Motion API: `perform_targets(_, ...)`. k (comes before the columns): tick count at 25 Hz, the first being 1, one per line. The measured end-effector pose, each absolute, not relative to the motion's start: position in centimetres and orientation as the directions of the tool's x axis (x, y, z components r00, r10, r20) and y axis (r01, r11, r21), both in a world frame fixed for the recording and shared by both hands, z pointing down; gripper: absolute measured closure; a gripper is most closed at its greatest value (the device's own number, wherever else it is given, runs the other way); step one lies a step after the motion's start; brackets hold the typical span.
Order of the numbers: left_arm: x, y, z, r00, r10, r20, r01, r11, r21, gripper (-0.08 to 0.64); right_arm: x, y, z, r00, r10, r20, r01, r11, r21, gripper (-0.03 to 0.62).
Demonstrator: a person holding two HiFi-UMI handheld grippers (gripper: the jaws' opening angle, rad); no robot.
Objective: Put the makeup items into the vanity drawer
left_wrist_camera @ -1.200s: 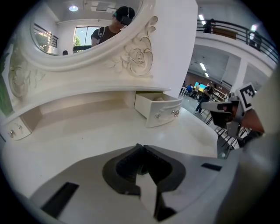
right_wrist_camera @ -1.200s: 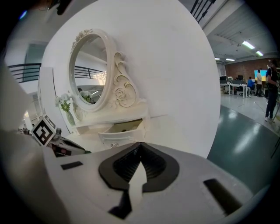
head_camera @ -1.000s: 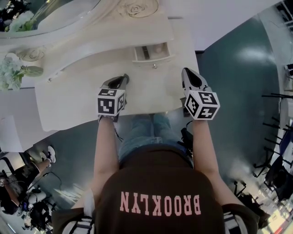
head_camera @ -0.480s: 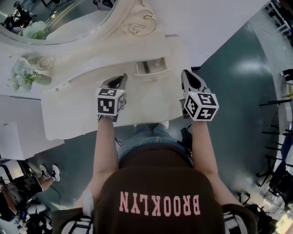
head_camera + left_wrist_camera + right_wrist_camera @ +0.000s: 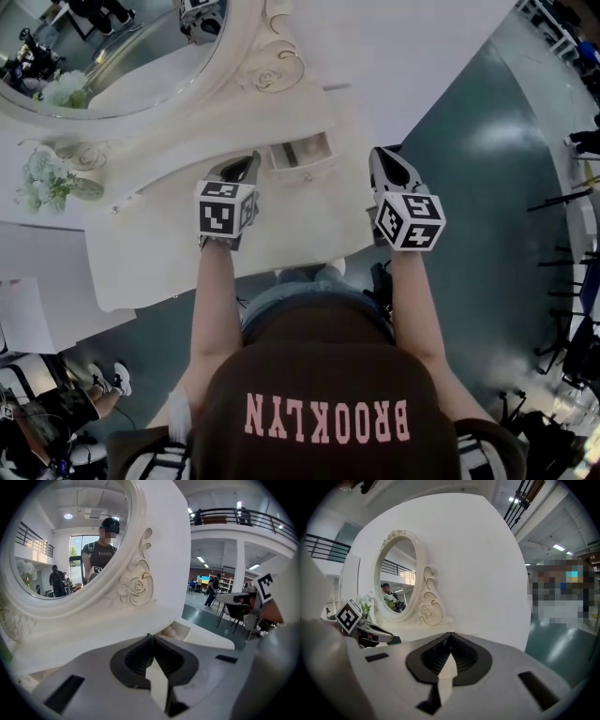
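A white vanity table [image 5: 169, 244] has a small drawer [image 5: 301, 153] standing open at its back right, with a dark item lying in it. My left gripper [image 5: 251, 160] hovers over the tabletop just left of the drawer, jaws shut and empty. My right gripper [image 5: 379, 156] hangs over the table's right edge, right of the drawer, also shut with nothing in it. In the left gripper view the shut left gripper [image 5: 150, 637] points at the mirror frame, with the drawer [image 5: 183, 632] just beyond. The right gripper [image 5: 451, 635] faces the mirror [image 5: 398, 583].
An oval mirror [image 5: 112, 56] with a carved frame stands at the back of the vanity. Pale flowers [image 5: 47, 178] sit at the table's far left. A white sheet [image 5: 21, 314] lies lower left. Teal floor [image 5: 469, 206] lies to the right; people stand behind.
The head view has shifted, so the vanity and its drawer sit lower and further left in the picture. Both grippers keep nearly the same places and stay shut.
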State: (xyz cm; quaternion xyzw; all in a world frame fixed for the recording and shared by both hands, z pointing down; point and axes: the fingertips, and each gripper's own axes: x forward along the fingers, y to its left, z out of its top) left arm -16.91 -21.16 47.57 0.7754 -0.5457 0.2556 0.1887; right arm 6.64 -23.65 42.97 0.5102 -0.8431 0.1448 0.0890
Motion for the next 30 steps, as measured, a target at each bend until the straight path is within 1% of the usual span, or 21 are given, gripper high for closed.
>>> perform_targets(6,-14.2,-22.8,47.5,0.332,-0.732,0.595,-0.918,-0.396,0.024,0.54,8.9,-23.8,43.2,-0.415,-0.858,0.301,-0.91,0.387,-0.152,0.594)
perform_targets(15,-8.0,-24.5,48.2,0.444,-0.669,0.597,-0.856,-0.514,0.061,0.54,13.8,-23.5,43.8,-0.33,-0.888,0.32,-0.943,0.293,-0.159,0.594)
perform_targets(20,-5.3,-25.4,48.5,0.481,-0.647,0.592,-0.837,-0.54,0.089,0.538,16.3,-23.3,44.1,-0.293,-0.897,0.33,-0.954,0.253,-0.16,0.594)
perform_targets(24,-4.0,-25.5,49.6,0.487,-0.616,0.62,-0.827,-0.554,0.098,0.535,17.6,-23.3,44.5,-0.275,-0.899,0.34,-0.959,0.229,-0.169,0.594)
perform_targets(25,-3.8,-25.5,49.9,0.487,-0.606,0.629,-0.824,-0.557,0.101,0.524,17.6,-23.4,44.6,-0.275,-0.899,0.342,-0.958,0.229,-0.17,0.594)
perform_targets(26,-3.6,-25.5,50.1,0.488,-0.596,0.638,-0.822,-0.561,0.104,0.465,17.7,-23.4,44.6,-0.277,-0.898,0.343,-0.958,0.231,-0.17,0.594)
perform_targets(27,-3.6,-25.5,50.3,0.486,-0.589,0.646,-0.82,-0.562,0.105,0.382,17.6,-23.4,44.6,-0.28,-0.896,0.343,-0.957,0.234,-0.17,0.594)
perform_targets(28,-3.7,-25.5,50.4,0.48,-0.587,0.652,-0.822,-0.561,0.1,0.37,17.6,-23.5,44.6,-0.283,-0.895,0.344,-0.957,0.237,-0.169,0.594)
perform_targets(30,-4.1,-25.7,50.4,0.461,-0.6,0.654,-0.831,-0.55,0.082,0.368,17.4,-23.6,44.6,-0.29,-0.893,0.344,-0.955,0.244,-0.169,0.594)
